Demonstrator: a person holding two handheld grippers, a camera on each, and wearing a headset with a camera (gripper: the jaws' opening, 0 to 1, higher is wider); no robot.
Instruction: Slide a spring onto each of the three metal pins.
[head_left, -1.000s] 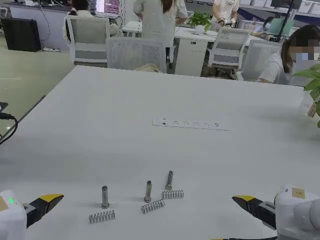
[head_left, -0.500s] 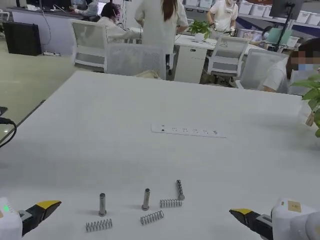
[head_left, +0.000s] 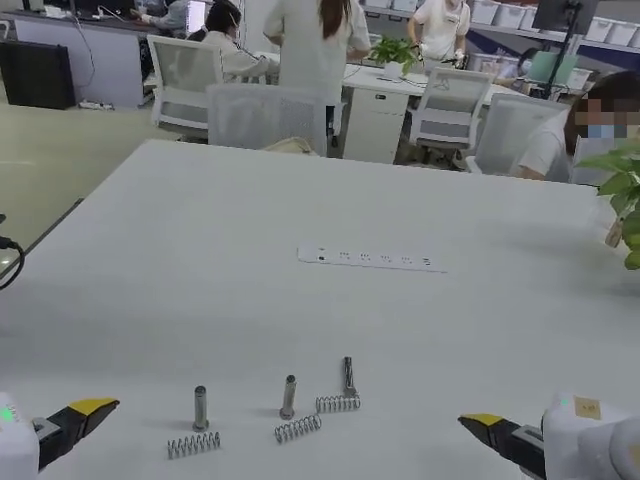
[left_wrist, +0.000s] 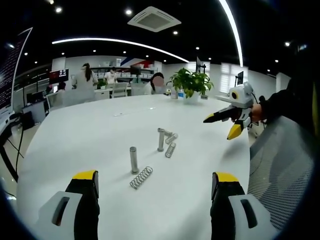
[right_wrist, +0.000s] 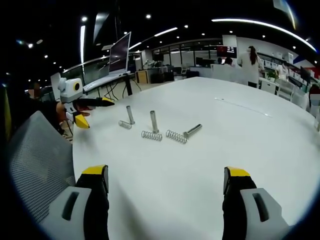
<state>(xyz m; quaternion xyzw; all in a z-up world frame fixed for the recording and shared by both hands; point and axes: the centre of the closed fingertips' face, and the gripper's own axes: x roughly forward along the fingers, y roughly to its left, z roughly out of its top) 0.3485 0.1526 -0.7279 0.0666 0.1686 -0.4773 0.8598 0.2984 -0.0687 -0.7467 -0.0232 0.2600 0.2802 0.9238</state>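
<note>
Big white counter in an open office, people at desks way in the back. Both tools are wide open and holding nothing. The left hand-held gripper and right hand-held gripper hover near the front edge, well apart, with the parts between them.

No spring is on a pin yet, far as I can tell. The left pin and middle pin stand upright. The right pin lies flat, one end right by a spring. The left spring, middle spring and right spring each lie just beside a pin.

It's all small shiny steel, and the springs are loose open coils, so I'd guess they roll and squash easily. My take: pinch one lightly across the middle, line its bore up over an upright pin and let it drop. The flat pin probably needs standing up first.
</note>
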